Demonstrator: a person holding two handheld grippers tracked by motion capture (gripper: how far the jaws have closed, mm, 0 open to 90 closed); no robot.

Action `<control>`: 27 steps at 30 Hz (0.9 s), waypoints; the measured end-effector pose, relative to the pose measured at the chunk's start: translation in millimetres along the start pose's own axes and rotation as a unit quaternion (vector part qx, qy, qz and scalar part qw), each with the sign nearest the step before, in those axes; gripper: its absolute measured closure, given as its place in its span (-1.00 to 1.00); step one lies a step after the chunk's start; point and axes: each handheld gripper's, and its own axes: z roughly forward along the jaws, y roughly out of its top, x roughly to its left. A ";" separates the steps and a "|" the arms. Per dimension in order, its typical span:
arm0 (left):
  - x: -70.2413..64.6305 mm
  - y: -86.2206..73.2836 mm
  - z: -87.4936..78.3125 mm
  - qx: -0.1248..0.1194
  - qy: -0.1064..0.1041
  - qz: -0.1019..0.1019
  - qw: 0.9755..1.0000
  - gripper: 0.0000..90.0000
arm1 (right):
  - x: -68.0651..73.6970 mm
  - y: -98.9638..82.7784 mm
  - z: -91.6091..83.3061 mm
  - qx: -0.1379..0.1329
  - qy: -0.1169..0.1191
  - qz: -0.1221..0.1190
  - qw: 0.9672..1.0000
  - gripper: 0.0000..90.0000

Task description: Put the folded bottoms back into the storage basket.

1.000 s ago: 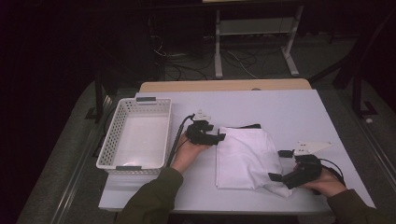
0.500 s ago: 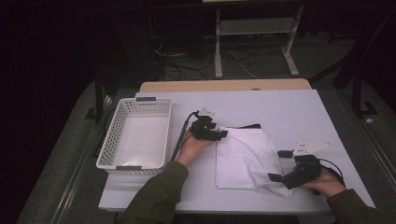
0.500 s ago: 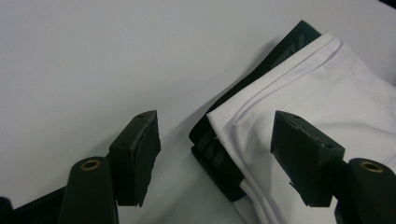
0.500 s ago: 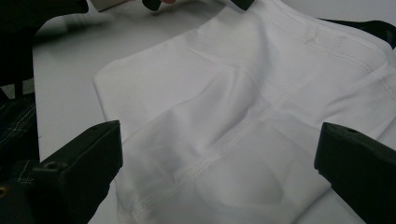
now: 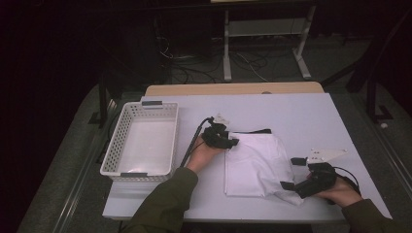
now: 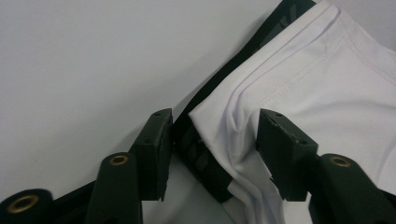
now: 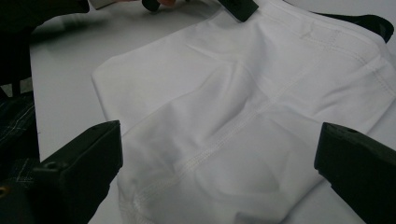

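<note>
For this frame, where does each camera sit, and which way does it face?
High view: above the person's side, facing forward and down on the table; both forearms show.
Left gripper view: on the left gripper, facing the white garment corner.
Right gripper view: on the right gripper, facing across it.
All views share the garment.

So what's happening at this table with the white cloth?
A person works a folded white garment on the table with two hand-held grippers. The left gripper has just been closing on the garment's corner, which sits between its jaws. The right gripper is open at the opposite edge. A white basket stands to the left.
</note>
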 end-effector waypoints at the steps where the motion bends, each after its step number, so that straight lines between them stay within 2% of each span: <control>1: -0.1 0.5 -0.2 0.002 -0.003 0.001 1.000 0.09 | 0.3 -0.5 -0.5 0.001 -0.001 0.001 1.000 -0.98; 7: -2.1 3.1 0.4 0.011 -0.030 -0.001 0.999 0.44 | 1.1 -3.3 -3.8 0.001 -0.006 0.002 1.000 -0.98; 12: -2.6 4.2 -0.4 0.010 -0.040 -0.011 0.999 0.58 | 2.1 -5.1 -5.6 0.002 -0.010 0.005 1.000 -0.98; 20: -2.5 7.6 -11.3 -0.005 -0.043 -0.022 0.999 0.62 | 3.2 -6.6 -6.8 0.003 -0.014 0.006 1.000 -0.98; 27: -0.9 9.1 -20.5 -0.011 -0.025 -0.027 0.999 0.62 | 3.7 -7.4 -4.8 0.011 -0.015 0.002 1.000 -0.98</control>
